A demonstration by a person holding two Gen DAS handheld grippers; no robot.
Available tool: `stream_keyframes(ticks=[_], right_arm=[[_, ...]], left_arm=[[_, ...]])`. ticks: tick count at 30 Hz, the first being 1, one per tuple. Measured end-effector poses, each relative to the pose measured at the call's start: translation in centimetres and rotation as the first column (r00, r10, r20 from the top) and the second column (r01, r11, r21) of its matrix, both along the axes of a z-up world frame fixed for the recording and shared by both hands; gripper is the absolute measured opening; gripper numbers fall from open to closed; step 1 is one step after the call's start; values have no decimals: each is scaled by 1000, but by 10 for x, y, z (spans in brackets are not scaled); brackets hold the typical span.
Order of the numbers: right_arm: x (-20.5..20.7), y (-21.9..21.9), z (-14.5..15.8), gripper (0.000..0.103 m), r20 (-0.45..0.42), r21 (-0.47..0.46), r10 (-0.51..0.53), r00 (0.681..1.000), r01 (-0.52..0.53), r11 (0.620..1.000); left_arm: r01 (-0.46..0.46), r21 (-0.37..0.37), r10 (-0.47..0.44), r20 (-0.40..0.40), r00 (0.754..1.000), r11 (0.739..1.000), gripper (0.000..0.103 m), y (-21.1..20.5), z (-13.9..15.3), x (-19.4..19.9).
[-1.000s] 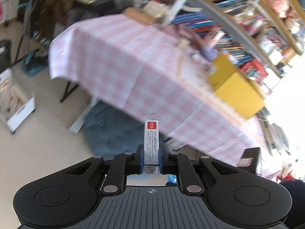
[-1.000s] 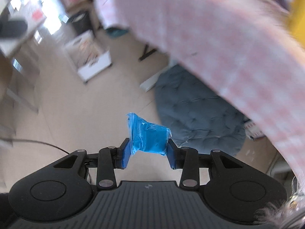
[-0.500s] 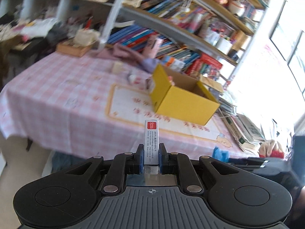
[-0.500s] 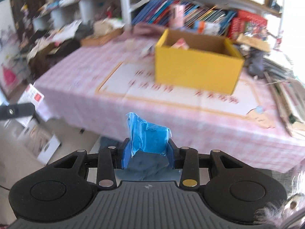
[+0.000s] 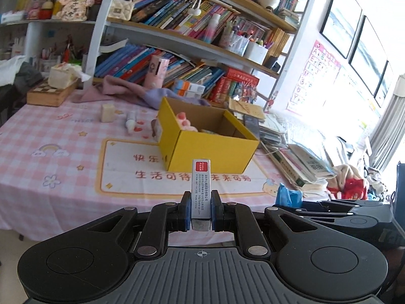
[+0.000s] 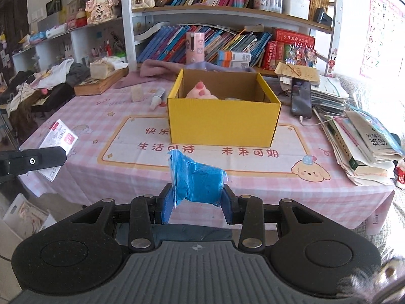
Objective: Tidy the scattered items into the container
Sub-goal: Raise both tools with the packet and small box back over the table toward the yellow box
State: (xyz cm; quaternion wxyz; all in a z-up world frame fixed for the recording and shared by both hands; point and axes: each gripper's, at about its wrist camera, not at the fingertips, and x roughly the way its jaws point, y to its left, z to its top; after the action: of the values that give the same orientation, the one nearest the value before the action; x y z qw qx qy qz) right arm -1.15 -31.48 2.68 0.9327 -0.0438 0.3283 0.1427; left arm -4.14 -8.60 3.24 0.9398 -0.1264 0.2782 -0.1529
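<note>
The left gripper is clamped on a slim white carton with a red label, standing upright between the pads. The right gripper is clamped on a crumpled blue packet. Both hang off the near edge of the pink checked table, not yet over it.

The yellow box, open at the top, lies ahead of both tongs and well apart from them: nearly dead ahead of the right pair, ahead and a little to the right of the left pair. Its long side faces the right tongs square on, so that arm looks to have the straighter line in. A pink soft toy already sits inside the box at its left end; the right half shows bare cardboard, probably the better place to drop
</note>
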Motion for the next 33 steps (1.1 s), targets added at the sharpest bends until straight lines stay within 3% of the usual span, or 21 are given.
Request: stream_keyframes(ticks=[19,33], right_arm=[[12,5,0,36,-7,12,-39,999,39,999],[74,-21,4,36,0,45,-58,998,57,997]], left_arm=[[65,-3,-65,-6,998,998,13,-4,-3,23],[88,4,-88,-12,996,996,13,-33,3,91]])
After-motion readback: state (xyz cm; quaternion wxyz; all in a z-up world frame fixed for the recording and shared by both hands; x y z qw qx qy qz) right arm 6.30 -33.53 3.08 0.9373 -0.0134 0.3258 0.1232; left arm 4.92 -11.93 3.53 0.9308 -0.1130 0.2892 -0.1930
